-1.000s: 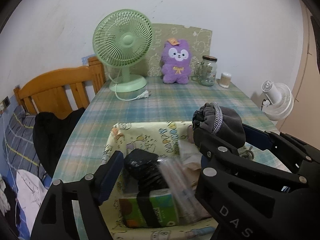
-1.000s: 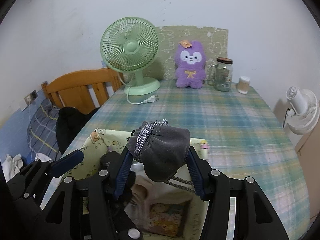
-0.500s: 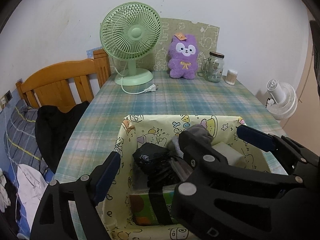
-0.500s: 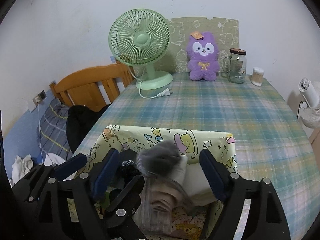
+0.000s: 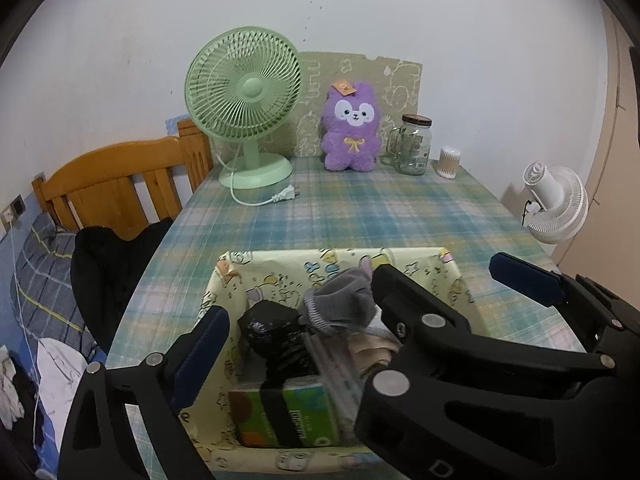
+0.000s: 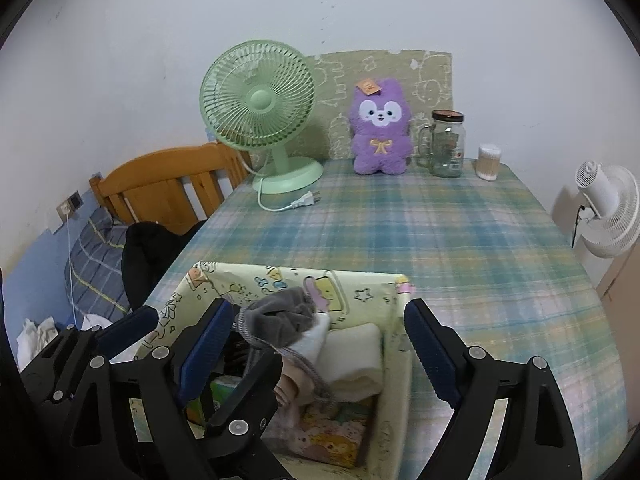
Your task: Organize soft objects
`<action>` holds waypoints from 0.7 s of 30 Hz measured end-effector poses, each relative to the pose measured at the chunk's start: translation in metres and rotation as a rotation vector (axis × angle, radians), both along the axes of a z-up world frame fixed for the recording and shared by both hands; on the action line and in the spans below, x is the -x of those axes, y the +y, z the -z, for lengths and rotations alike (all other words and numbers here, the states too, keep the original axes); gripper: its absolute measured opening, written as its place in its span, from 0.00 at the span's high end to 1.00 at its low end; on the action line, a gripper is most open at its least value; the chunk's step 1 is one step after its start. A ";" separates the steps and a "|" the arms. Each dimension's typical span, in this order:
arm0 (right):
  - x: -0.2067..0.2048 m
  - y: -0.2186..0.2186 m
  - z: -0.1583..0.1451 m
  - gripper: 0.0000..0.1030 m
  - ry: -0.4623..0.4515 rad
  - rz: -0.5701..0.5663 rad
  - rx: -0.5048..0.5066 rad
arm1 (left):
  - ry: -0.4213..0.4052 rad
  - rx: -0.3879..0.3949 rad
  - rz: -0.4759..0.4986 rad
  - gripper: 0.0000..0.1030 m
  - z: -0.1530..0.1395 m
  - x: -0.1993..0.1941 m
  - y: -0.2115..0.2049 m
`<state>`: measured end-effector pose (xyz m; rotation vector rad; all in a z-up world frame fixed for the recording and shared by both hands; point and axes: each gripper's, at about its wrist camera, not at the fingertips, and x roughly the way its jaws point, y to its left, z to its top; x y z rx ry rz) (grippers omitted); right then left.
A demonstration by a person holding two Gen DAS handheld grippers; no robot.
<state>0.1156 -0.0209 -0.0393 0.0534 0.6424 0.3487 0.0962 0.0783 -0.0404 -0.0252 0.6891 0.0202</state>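
Right tool [image 6: 316,350] gapes wide over grey pouch [image 6: 280,322] in box [image 6: 352,286].

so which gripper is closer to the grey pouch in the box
Right. The right gripper is open with its fingers on either side of the grey pouch. The left gripper is also open over the box, its centre further left.

On the table [image 6: 440,232], near edge: storage box [image 6: 360,284]. In the box: pouch [image 6: 280,316] at the back, folded towel [image 6: 352,356] right of it, tissue pack [image 5: 288,412] at the front left. Far behind the box, along the wall: desk fan [image 6: 260,116] to the left, plush toy [image 6: 380,128] right of the fan, then glass jar [image 6: 448,144], then cotton swab holder [image 6: 489,162]. Left of the table: bed headboard [image 6: 160,184].
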 end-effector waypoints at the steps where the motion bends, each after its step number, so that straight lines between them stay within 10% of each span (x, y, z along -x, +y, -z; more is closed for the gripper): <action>1: 0.001 -0.004 -0.002 0.12 -0.003 0.008 -0.003 | -0.003 0.000 0.003 0.02 -0.002 0.001 -0.003; 21: 0.033 -0.110 -0.051 0.11 -0.125 0.200 -0.010 | -0.095 0.019 0.043 0.02 -0.052 0.017 -0.059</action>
